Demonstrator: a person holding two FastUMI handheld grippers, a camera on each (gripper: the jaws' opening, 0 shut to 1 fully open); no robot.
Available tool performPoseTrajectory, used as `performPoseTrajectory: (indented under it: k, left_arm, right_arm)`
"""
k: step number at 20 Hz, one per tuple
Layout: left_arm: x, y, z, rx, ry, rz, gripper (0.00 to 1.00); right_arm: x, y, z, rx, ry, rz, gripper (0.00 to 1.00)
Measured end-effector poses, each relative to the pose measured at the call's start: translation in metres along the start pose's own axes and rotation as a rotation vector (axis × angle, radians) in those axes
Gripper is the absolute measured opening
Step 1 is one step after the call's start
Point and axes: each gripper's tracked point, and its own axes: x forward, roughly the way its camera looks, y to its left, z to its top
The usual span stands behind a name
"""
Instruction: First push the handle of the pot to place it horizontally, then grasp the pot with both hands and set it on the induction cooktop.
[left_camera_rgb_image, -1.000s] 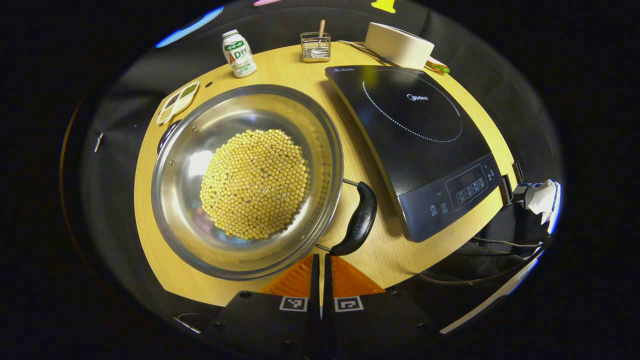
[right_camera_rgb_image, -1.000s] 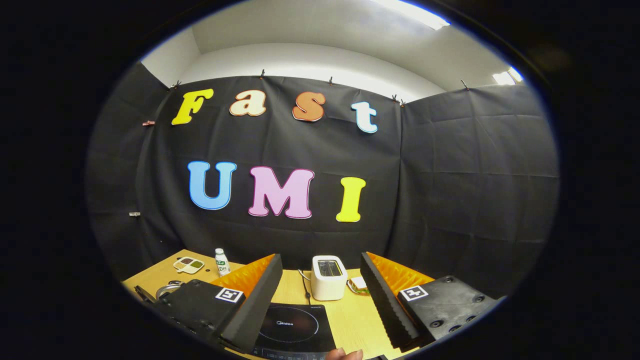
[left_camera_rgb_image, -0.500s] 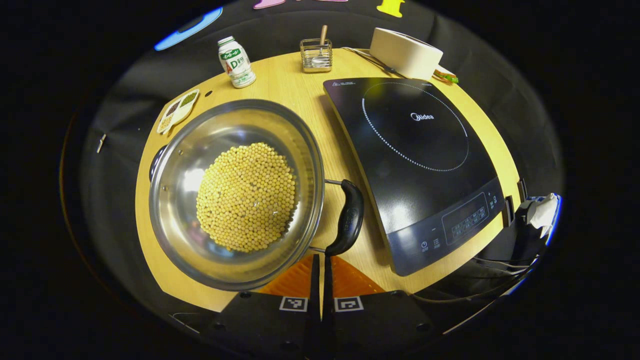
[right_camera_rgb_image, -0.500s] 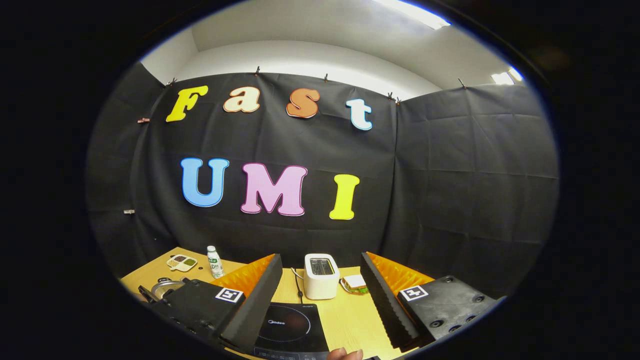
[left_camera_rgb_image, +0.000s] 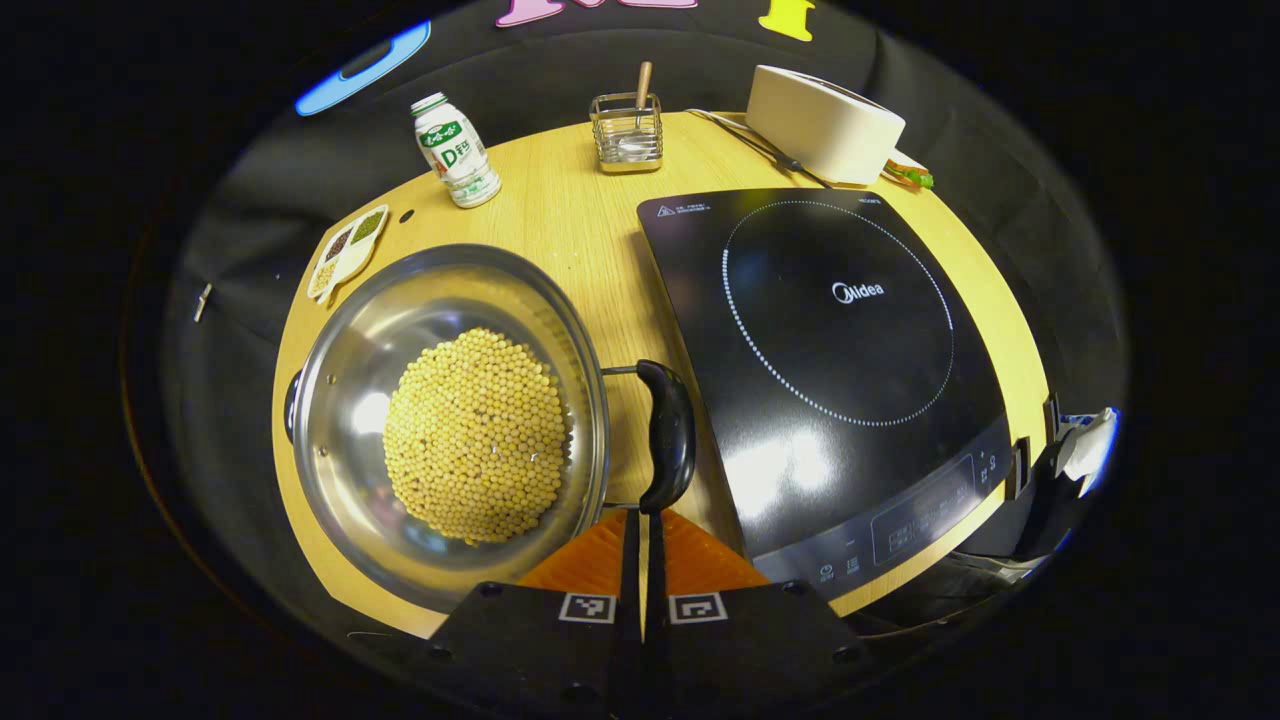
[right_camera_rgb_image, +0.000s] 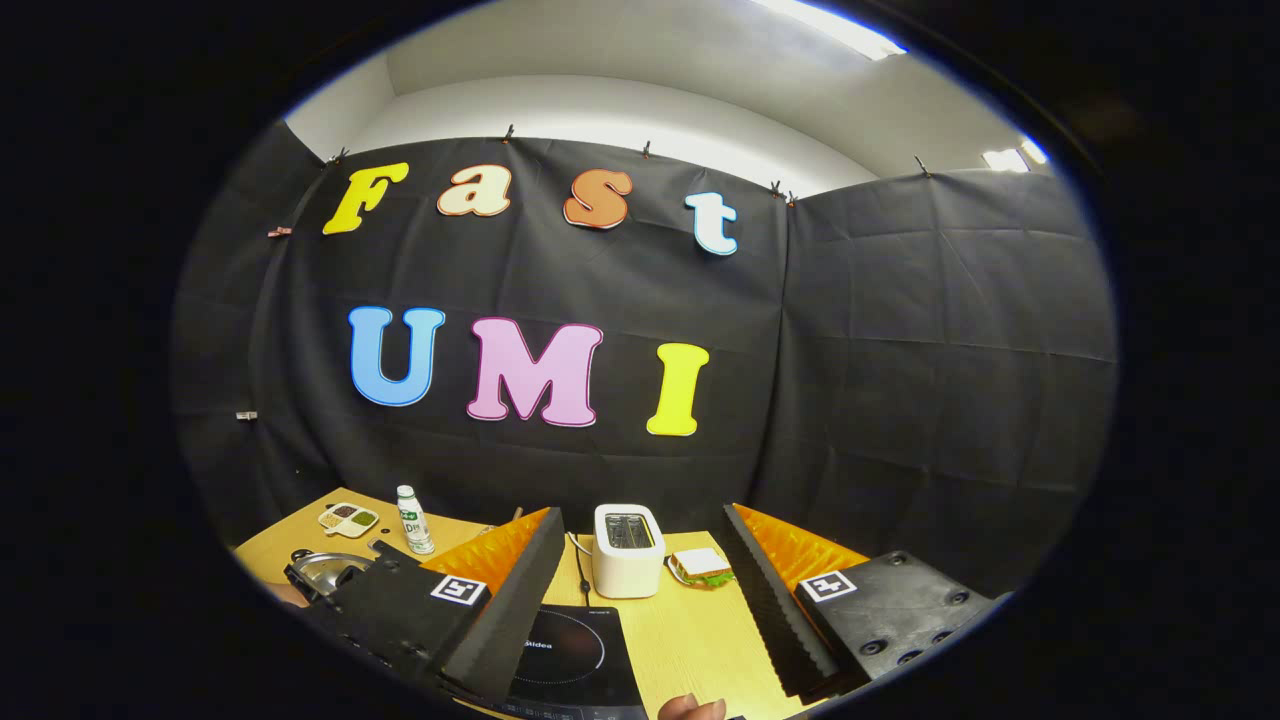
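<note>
Pushing the handle (left_camera_rgb_image: 668, 432) is the step in hand, I judge: the left gripper (left_camera_rgb_image: 641, 520), fingers pressed together, has its tips at the handle's near end, and lifting by both sides is not yet done. The round steel pot (left_camera_rgb_image: 340, 400), shiny and filled with small yellow beans (left_camera_rgb_image: 470, 435), stands on the wooden table (left_camera_rgb_image: 590, 250) just beside the flat glossy induction cooktop (left_camera_rgb_image: 830, 330). The right gripper (right_camera_rgb_image: 645, 590), fingers spread, hangs above the cooktop, grasping nothing.

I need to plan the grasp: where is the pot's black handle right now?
In the left gripper view, the black handle sits between the pot and the induction cooktop, just ahead of the left gripper.
</note>
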Motion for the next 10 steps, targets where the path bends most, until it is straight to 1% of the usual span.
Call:
performPoseTrajectory:
  k: [3, 4, 10]
  left_arm:
    - [0.006, -0.002, 0.012, 0.014, 0.004, 0.001, 0.05]
    - [0.009, -0.003, 0.015, 0.018, 0.008, 0.001, 0.05]
    - [0.019, -0.003, 0.039, 0.012, 0.003, 0.006, 0.05]
  right_arm:
    - [0.004, -0.004, -0.003, -0.003, 0.007, -0.01, 0.96]
    - [0.004, -0.005, -0.003, -0.005, 0.006, -0.013, 0.98]
    - [0.008, -0.013, -0.008, -0.009, 0.019, -0.035, 0.98]
